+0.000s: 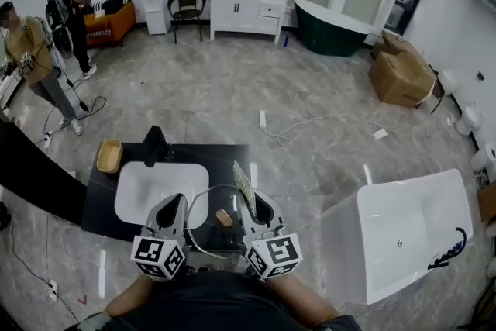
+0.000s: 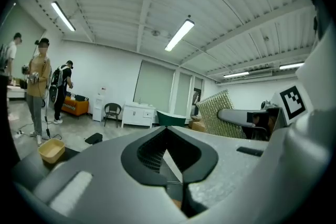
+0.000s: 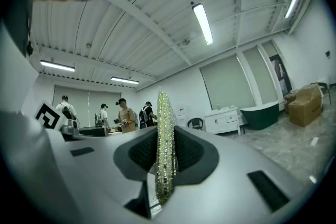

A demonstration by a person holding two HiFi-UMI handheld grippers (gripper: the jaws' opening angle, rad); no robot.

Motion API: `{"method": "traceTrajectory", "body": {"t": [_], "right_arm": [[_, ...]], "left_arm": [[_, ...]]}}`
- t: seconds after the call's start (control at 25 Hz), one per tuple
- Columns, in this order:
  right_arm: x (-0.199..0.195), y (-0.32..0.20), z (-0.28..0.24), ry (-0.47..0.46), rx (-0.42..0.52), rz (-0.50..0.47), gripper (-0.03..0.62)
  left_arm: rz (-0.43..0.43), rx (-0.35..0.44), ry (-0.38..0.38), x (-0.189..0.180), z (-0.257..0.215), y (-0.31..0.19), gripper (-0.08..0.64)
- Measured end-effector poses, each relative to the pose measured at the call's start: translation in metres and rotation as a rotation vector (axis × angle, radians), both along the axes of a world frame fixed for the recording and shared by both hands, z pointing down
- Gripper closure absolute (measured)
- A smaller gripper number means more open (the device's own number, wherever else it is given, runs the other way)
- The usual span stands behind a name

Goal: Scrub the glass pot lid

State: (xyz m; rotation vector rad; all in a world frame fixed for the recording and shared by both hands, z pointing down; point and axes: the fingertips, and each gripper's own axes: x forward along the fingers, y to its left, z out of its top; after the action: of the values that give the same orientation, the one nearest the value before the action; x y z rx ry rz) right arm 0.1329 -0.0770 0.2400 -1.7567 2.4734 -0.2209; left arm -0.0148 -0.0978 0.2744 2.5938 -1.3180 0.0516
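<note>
Both claws are gripping something. The left claw [image 1: 172, 207] is closing almost fully on a thin edge, which I am reading as the rim of the glass lid [image 1: 208, 230]. The right claw [image 1: 260, 207] is pinching a glittery scrub pad [image 3: 164, 149] that is standing on edge between its jaws and sticking out past their tips.

In the head view the lid is hanging between the two claws, close to the person's body. Its wooden knob [image 1: 224, 218] is facing up toward the camera, so the glass is lying roughly flat or slightly tilted. The pad is sitting just beside the lid's right edge, with its long side running away from the person. I cannot tell whether it is touching the glass.

The coming move is turning on this: the lid is lying to the left of the pad, so the right claw is needing only a short sweep leftward over the glass while the left claw is steadying the rim.

Under the lid's left side, a white sink [image 1: 147, 194] is sitting in a dark counter [image 1: 99, 205].
</note>
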Motion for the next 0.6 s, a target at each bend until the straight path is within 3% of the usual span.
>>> {"method": "traceTrajectory", "body": {"t": [0.28, 0.6], "right_arm": [[0.021, -0.002, 0.005, -0.003, -0.006, 0.019, 0.529], [0.029, -0.007, 0.02, -0.007, -0.028, 0.003, 0.529]], "left_arm": [[0.03, 0.01, 0.018, 0.022, -0.003, -0.003, 0.56], [0.029, -0.062, 0.009, 0.035, 0.018, -0.006, 0.56]]}}
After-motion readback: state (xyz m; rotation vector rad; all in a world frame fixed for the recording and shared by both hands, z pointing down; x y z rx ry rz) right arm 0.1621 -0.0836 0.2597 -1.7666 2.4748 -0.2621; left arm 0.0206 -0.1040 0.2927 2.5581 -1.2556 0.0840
